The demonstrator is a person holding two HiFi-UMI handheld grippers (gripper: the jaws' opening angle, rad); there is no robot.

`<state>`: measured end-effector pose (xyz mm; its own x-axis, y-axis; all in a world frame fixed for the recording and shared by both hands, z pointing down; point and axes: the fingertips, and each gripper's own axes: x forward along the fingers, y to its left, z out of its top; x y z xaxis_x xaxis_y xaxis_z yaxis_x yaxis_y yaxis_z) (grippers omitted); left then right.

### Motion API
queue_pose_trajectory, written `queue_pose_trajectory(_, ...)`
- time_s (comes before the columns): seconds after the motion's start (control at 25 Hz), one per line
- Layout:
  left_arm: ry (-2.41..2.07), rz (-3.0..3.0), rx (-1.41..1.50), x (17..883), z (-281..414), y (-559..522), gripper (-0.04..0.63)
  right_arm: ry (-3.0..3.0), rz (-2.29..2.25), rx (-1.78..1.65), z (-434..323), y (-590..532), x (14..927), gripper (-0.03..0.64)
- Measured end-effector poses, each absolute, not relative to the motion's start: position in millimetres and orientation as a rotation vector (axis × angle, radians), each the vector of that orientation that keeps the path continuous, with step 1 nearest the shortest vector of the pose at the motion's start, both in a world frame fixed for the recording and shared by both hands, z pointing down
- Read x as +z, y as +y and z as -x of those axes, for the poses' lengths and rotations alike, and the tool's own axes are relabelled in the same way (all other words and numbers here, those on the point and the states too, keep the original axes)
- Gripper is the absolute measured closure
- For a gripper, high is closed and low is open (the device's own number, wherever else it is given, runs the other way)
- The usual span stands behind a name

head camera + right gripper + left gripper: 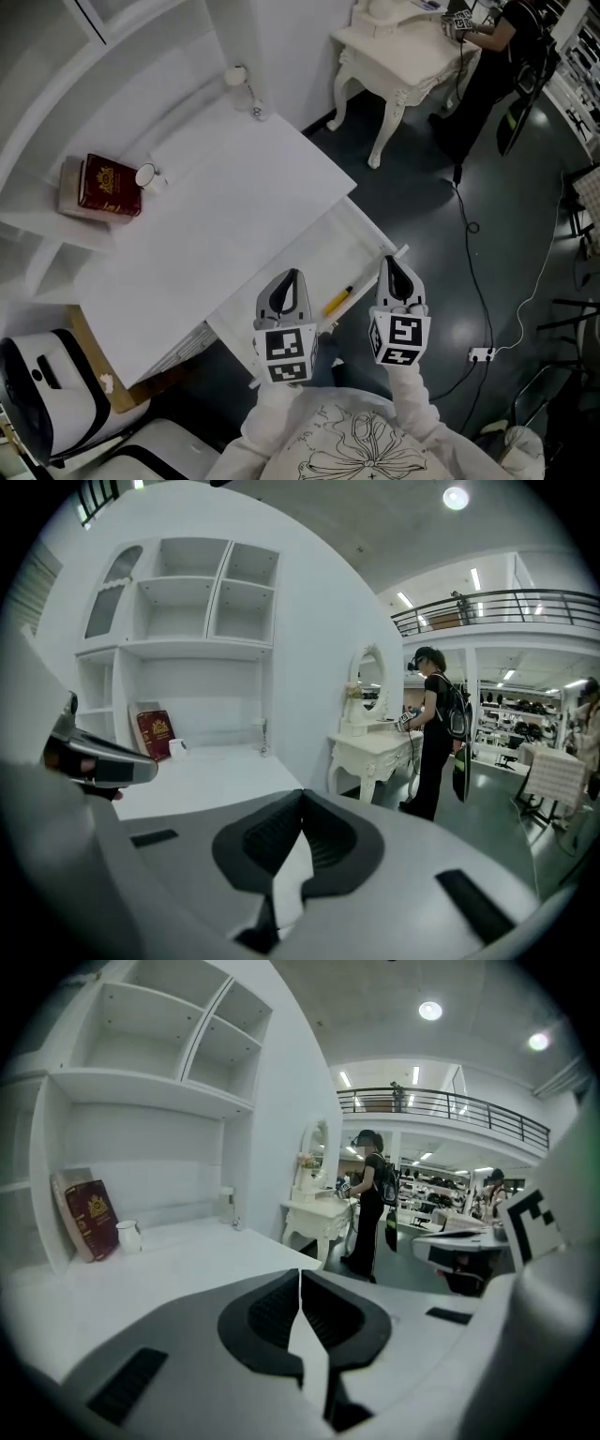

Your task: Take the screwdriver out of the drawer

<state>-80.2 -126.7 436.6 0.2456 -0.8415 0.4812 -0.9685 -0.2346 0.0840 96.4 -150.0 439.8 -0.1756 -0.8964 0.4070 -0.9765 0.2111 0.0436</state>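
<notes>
Both grippers are up over the open drawer [367,232], side by side, pointing away from the person and tilted a little downward. The left gripper [293,274] has its jaws pressed tight together; its own view shows the dark pads meeting along one thin line with nothing between them. It's the same on the right gripper [388,260]: jaws clenched, pads meeting at the tip, and empty. Neither one holds or touches anything.

The screwdriver [338,301], with its yellow handle, lies in the drawer on a slant. From the head view it shows right between the two grippers, a touch nearer the left one, and clear of both sets of jaws. The drawer stands pulled out from under the white desk [216,216].

At the back left of the desk, a red book [111,185] leans on a lower shelf with a small white cup [147,175] just beside it. Both gripper views look over the bare desktop towards them. Off to the right, another person [497,42] stands at a white dressing table [398,52], well apart from the desk. A cable runs across the dark floor to a power strip [483,354].
</notes>
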Motion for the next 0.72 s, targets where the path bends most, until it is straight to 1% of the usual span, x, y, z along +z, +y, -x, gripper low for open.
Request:
queue_pose_trajectory(0.4, -1.505, -2.167, 0.59, 482.2, 68.7, -147.3, 0.588, -2.071, -1.73, 0.404, -95.2, -167.1, 476.4, 0.614)
queue_pose_trajectory(0.72, -1.388, -2.156, 0.668, 515.0, 56.2, -150.6, 0.588, -2.005, -1.736, 0.473, -108.2, -167.5, 498.3, 0.614)
